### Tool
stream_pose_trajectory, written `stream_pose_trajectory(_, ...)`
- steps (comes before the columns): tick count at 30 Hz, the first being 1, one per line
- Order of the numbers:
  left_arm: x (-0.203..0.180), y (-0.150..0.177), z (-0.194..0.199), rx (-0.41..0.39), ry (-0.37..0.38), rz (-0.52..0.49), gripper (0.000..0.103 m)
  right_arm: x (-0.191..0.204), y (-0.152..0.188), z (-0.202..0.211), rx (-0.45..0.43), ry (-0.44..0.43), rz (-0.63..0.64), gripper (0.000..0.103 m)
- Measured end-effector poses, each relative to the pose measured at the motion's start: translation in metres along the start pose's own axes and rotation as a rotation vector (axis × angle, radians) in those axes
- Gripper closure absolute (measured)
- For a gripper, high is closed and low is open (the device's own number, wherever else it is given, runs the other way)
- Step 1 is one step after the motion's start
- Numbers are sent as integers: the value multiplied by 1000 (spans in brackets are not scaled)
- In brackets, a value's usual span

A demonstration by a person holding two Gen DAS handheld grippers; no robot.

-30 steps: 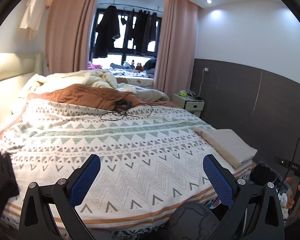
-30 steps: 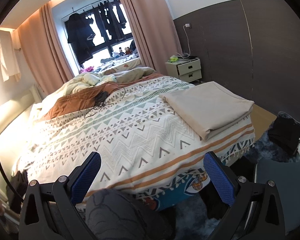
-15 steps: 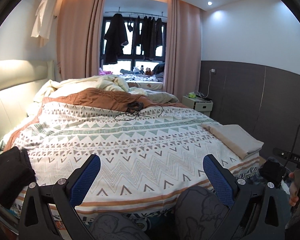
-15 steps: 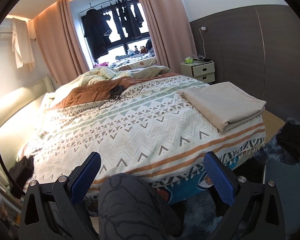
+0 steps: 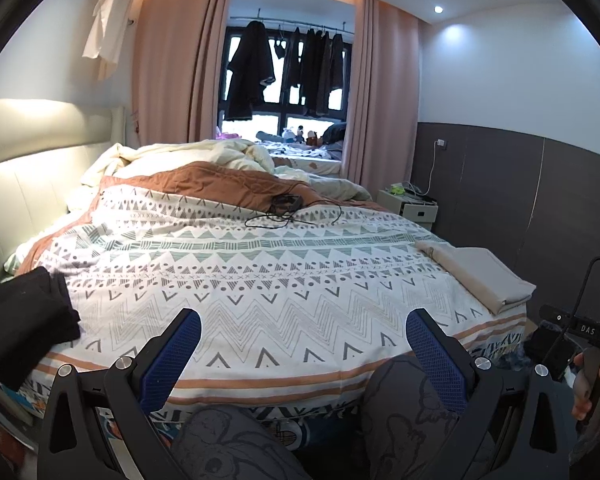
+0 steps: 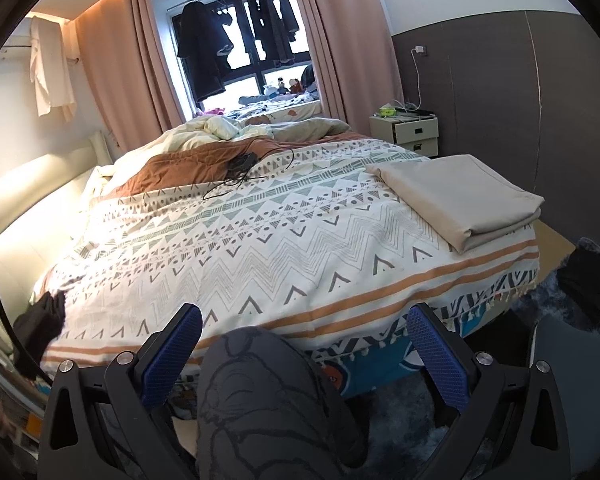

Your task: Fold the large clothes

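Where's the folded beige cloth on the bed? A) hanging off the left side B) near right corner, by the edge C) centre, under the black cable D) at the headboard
B: the beige cloth lies folded flat at the bed's near right corner, next to the edge; the cable sits farther up the bed, apart from it.

Bed (image 5: pixel 284 288): middle of the cover lies bare, open from the foot edge inward. Black garment (image 5: pixel 24 320) occupies the left foot corner; beige folded sheet (image 6: pixel 459 204) the right foot corner. Black cable (image 5: pixel 288 216) and heaped duvet (image 5: pixel 204 156) block the far end. Knees (image 6: pixel 260 392) (patterned trousers) press against the foot edge below.
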State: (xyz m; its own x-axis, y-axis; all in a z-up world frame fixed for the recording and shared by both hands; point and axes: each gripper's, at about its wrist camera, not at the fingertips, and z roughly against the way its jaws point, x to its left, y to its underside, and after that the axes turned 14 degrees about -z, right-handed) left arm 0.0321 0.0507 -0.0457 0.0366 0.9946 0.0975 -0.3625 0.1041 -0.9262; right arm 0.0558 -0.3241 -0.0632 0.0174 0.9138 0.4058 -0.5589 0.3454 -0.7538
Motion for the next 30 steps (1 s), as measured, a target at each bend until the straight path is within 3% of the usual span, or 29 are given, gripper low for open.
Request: stream_pose_trajectory(30, -9, 0, 8, -5, 32, 5, 0, 8, 7, -6, 16, 15, 2, 0)
